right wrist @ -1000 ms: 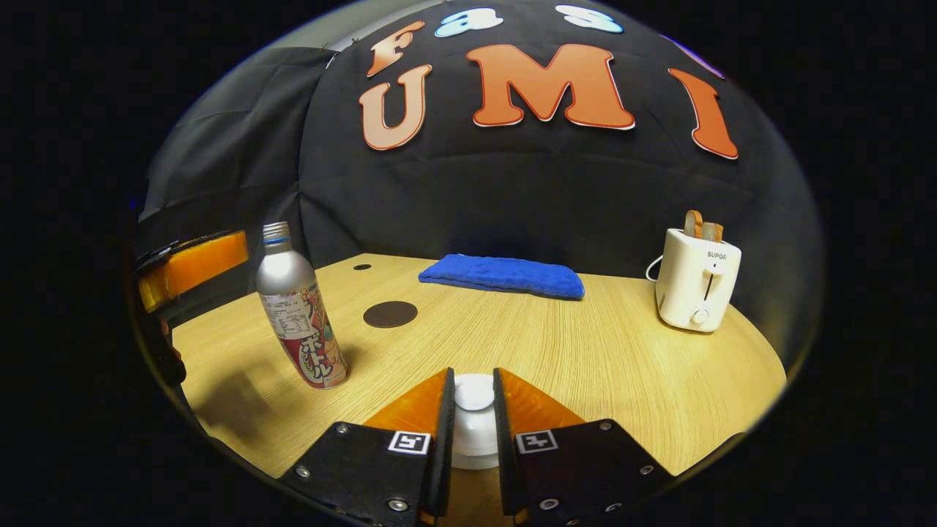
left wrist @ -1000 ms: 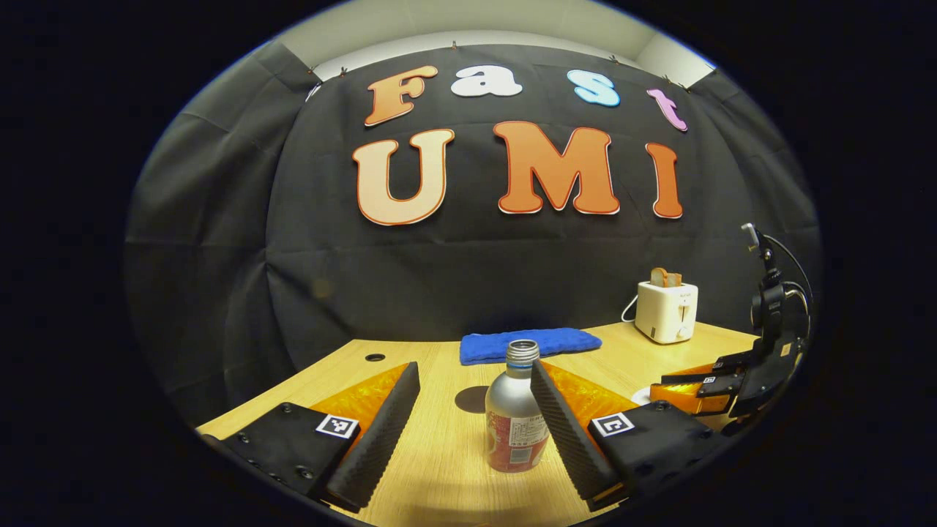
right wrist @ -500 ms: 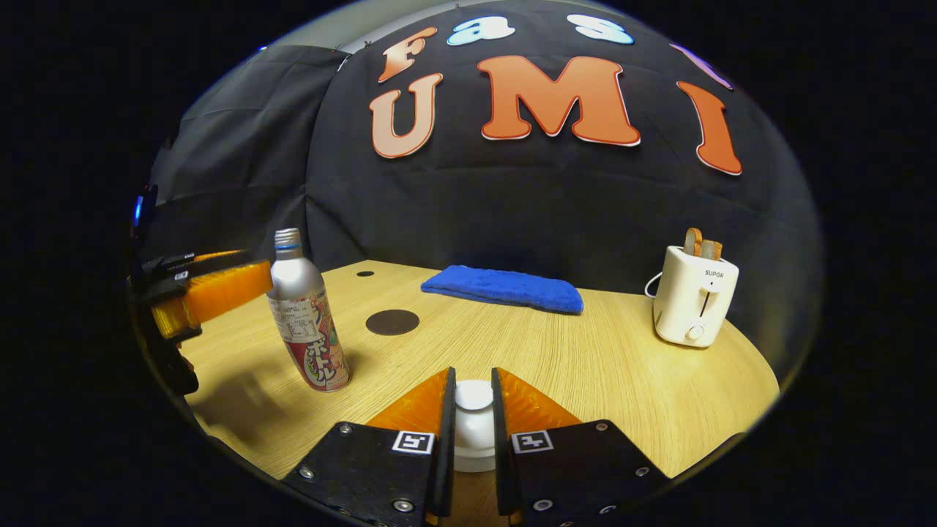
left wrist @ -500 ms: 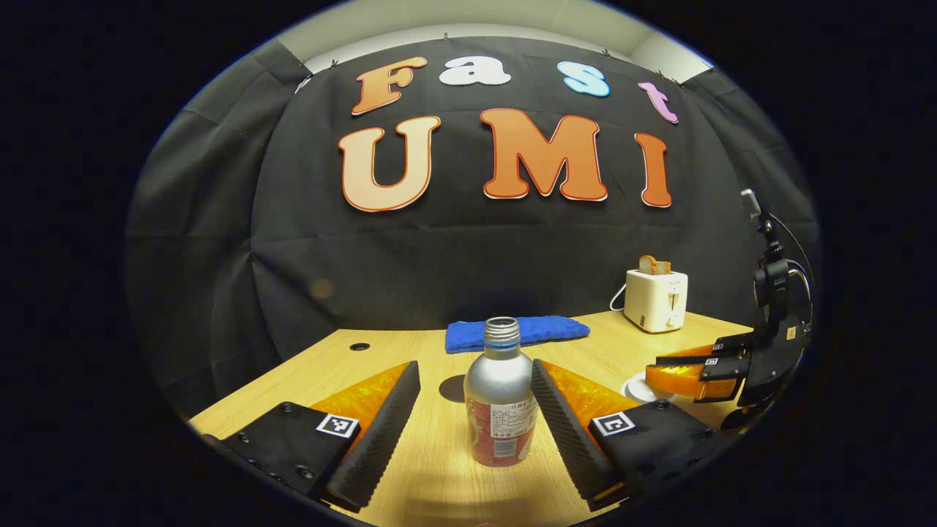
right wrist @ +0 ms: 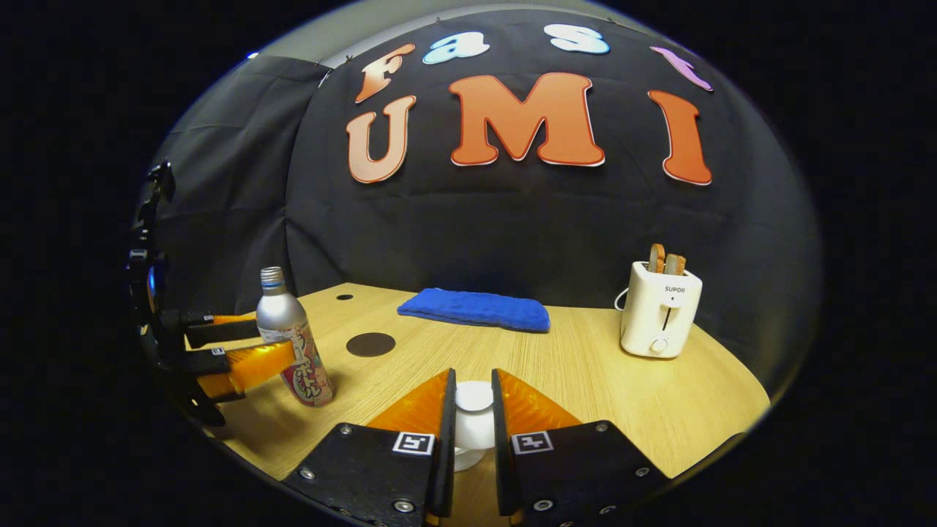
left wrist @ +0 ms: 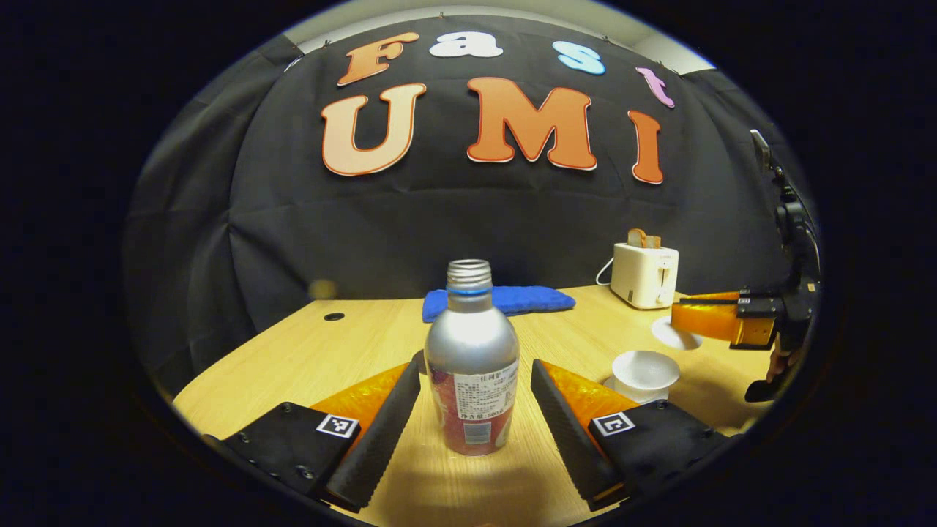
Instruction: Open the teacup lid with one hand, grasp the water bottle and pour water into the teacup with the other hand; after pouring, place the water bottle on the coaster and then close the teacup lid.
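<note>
1. Bottle stands upright and uncapped on the wooden table, between the spread fingers of the left gripper; whether the left-hand finger touches it I cannot tell, and a gap shows on the other side, so nothing clamps it.
2. From the right gripper view, the same bottle sits at the far left with the left gripper reaching in around it, one finger before it and one behind.
3. The right gripper is closed on the white teacup lid, both fingers pressing its sides.
4. In the left gripper view, that lid hangs in the air from the right gripper, above and just right of the open white teacup.
5. The teacup stands on the table near the left gripper's right-hand finger.
6. A dark round coaster lies bare on the table beyond the bottle.
7. A folded blue cloth lies at the back, and a white toaster with bread in its slots stands far right.
</note>
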